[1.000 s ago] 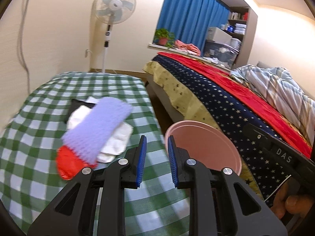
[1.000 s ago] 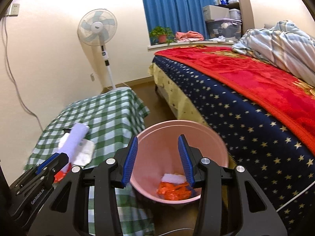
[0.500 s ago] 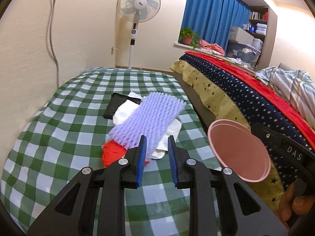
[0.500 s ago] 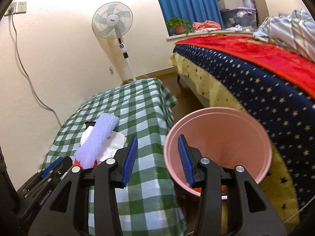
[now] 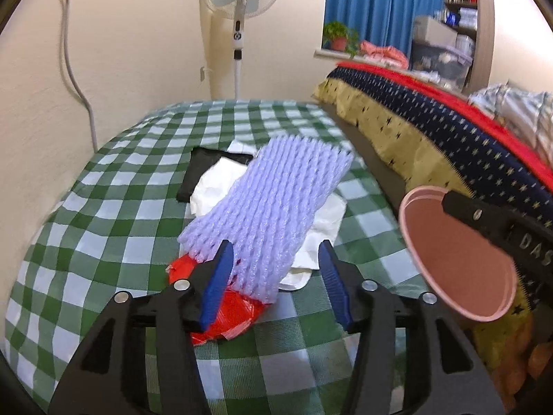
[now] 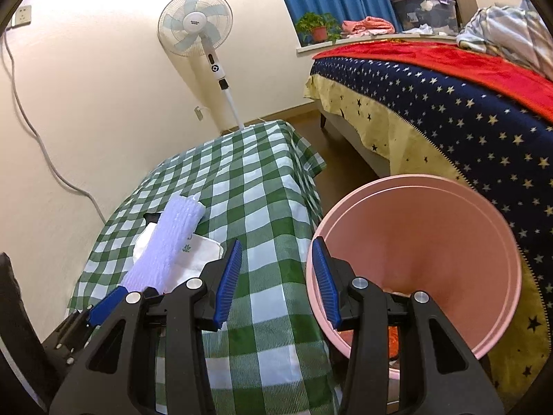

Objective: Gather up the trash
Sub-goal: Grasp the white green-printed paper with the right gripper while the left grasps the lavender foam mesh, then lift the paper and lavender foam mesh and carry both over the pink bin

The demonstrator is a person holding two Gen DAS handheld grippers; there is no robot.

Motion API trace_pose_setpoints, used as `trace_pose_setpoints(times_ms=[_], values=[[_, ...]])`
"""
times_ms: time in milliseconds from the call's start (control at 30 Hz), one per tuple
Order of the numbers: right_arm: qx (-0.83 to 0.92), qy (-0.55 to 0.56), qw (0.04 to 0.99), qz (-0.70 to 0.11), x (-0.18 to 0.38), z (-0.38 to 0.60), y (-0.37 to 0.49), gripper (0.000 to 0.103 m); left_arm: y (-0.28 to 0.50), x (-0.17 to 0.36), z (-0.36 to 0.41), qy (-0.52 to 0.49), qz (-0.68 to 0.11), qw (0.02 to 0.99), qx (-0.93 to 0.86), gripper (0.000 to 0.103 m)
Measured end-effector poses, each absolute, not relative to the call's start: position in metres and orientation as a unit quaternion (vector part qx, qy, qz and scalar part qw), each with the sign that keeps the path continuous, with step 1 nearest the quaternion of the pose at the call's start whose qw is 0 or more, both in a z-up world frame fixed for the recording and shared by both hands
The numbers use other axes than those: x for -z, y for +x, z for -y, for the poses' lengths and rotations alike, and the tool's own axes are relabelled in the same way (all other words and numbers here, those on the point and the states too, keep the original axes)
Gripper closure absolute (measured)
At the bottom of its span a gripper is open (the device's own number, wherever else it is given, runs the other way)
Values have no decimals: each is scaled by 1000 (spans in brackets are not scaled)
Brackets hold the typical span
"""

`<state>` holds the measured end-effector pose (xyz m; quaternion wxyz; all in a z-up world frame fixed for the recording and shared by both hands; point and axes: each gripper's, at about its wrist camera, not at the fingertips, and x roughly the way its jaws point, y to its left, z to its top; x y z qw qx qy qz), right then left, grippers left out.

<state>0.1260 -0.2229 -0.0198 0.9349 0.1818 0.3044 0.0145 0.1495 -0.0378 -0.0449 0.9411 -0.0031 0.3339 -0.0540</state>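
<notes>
A lavender foam net sleeve (image 5: pixel 273 207) lies on white paper trash (image 5: pixel 325 221) and a red wrapper (image 5: pixel 235 307) on the green checked table (image 5: pixel 103 242). A black item (image 5: pixel 200 169) lies behind them. My left gripper (image 5: pixel 276 276) is open, its jaws either side of the sleeve's near end. My right gripper (image 6: pixel 276 276) is open and empty, beside the table edge and at the rim of the pink bin (image 6: pixel 432 252). The sleeve also shows in the right wrist view (image 6: pixel 166 242). Orange trash (image 6: pixel 392 339) lies in the bin.
A bed with a starred navy and red cover (image 6: pixel 466 110) stands right of the bin. A standing fan (image 5: pixel 240 7) is against the far wall, with a cable (image 5: pixel 76 79) hanging down the wall on the left.
My left gripper opened wide and moved in over the trash pile, around the sleeve's near end. My right gripper swung left, from over the bin to its left rim.
</notes>
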Motion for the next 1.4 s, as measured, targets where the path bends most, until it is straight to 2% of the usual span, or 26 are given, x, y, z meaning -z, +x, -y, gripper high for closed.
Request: trace_pose_setpoints(times_ms=[100, 133, 167, 200, 300, 600, 700, 967, 1000, 1133, 1200, 1400], values=[[-25, 190, 931, -310, 24, 220, 135, 60, 156, 52, 36, -1, -351, 935, 41, 52], [-29, 192, 930, -312, 26, 218, 139, 60, 157, 53, 33, -5, -352, 935, 39, 56], [-33, 193, 929, -313, 27, 217, 141, 60, 158, 53, 30, -11, -352, 935, 37, 61], [-37, 193, 928, -315, 28, 215, 144, 60, 158, 52, 27, -16, -352, 935, 37, 76], [-51, 195, 925, -321, 32, 206, 152, 60, 160, 50, 16, -37, -349, 936, 39, 90], [-97, 214, 906, -352, 50, 184, 181, 59, 158, 40, -15, -84, -323, 942, 10, 91], [-112, 222, 899, -360, 54, 177, 189, 46, 159, 41, -20, -90, -324, 942, 11, 91], [-139, 245, 878, -387, 67, 164, 205, 46, 161, 43, -25, -100, -328, 939, 16, 91], [-144, 243, 877, -388, 67, 162, 206, 49, 161, 43, -25, -101, -328, 939, 16, 91], [-165, 225, 877, -390, 64, 151, 206, 85, 161, 44, -25, -100, -333, 938, 18, 91], [-169, 217, 883, -380, 57, 150, 202, 94, 160, 43, -24, -101, -332, 938, 18, 91], [-178, 200, 897, -351, 37, 154, 185, 101, 154, 34, -23, -101, -322, 941, 18, 92]])
